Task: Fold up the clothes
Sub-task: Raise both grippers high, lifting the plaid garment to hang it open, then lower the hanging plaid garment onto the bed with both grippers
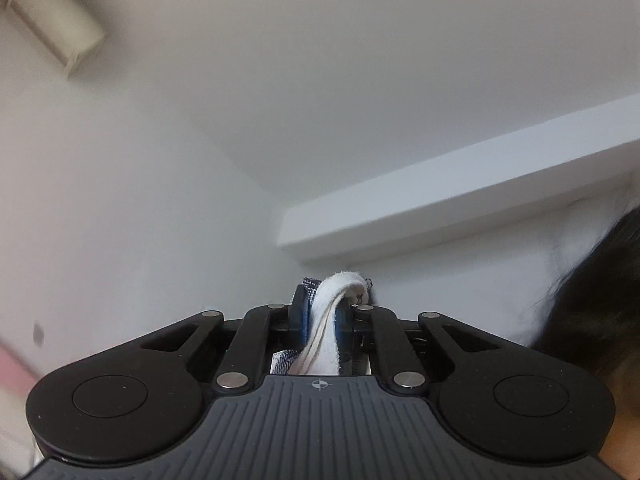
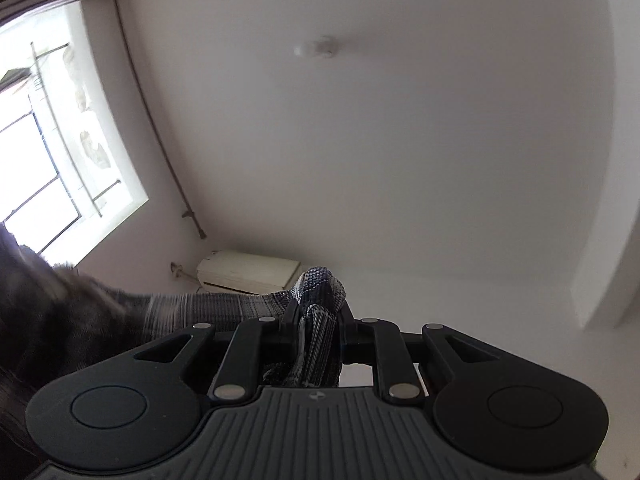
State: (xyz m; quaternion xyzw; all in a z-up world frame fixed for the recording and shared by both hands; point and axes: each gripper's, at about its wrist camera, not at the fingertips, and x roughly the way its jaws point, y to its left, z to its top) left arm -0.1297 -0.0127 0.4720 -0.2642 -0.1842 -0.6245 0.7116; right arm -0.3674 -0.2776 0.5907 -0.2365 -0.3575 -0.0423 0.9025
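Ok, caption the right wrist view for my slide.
Right gripper raised toward the ceiling, clamped on plaid cloth.

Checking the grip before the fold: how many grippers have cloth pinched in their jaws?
2. The left gripper pinches a white cloth edge; the right gripper pinches dark plaid cloth. Whether both belong to one garment is hidden.

Daylight pours through the window point(image 2: 60, 128) at the left of the right wrist view, blown out to white. The ceiling point(image 2: 400, 140) is evenly soft grey, dimmer toward the corners. Both views bend strongly at the edges and are smeared with motion blur.
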